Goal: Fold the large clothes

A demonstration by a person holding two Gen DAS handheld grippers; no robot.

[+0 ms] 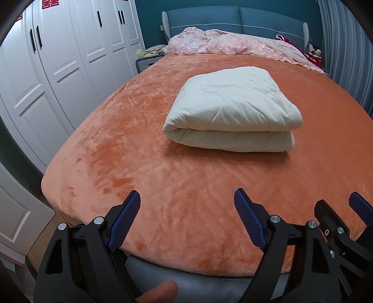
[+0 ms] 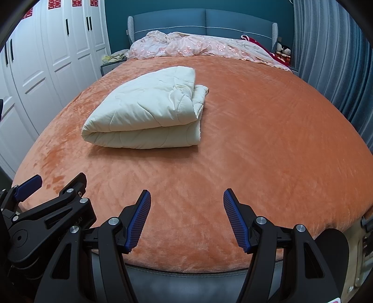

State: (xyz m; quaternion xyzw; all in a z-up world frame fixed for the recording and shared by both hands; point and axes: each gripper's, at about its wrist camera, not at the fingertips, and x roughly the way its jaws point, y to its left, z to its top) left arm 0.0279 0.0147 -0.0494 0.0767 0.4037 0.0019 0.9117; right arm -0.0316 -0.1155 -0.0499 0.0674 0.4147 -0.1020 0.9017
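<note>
White panelled wardrobe doors with black handles (image 1: 53,53) along the far left wall, red paper cut-outs (image 1: 47,4) stuck near their tops. Next to them, at the foot of the bed, the left gripper (image 1: 186,209) of black plastic with blue ribbed pads, held low and level over the near edge, pointing toward the headboard, jaws spread wide with nothing between them; left pad (image 1: 124,223) and right pad (image 1: 249,221) both clear of the fabric. A fingertip (image 1: 158,292) just visible beneath the left gripper's frame. Underneath and stretching away, a broad orange plush bedspread (image 1: 139,151) covering the mattress. Toward the middle of the bed, well apart from both tools, the cream-white quilted comforter (image 1: 233,109), folded into a thick rectangular bundle of stacked layers, rounded fold facing the foot of the bed, looser edges on its right side in the right wrist view (image 2: 149,109). Just beside the left tool, the right gripper (image 2: 186,209), same black-and-blue build, likewise held level and aimed up the bed, jaws wide and empty. Beyond, crumpled pink floral bedding (image 1: 233,44) against a blue padded headboard (image 1: 233,21). Far right, grey-blue pleated curtains (image 2: 331,58).
</note>
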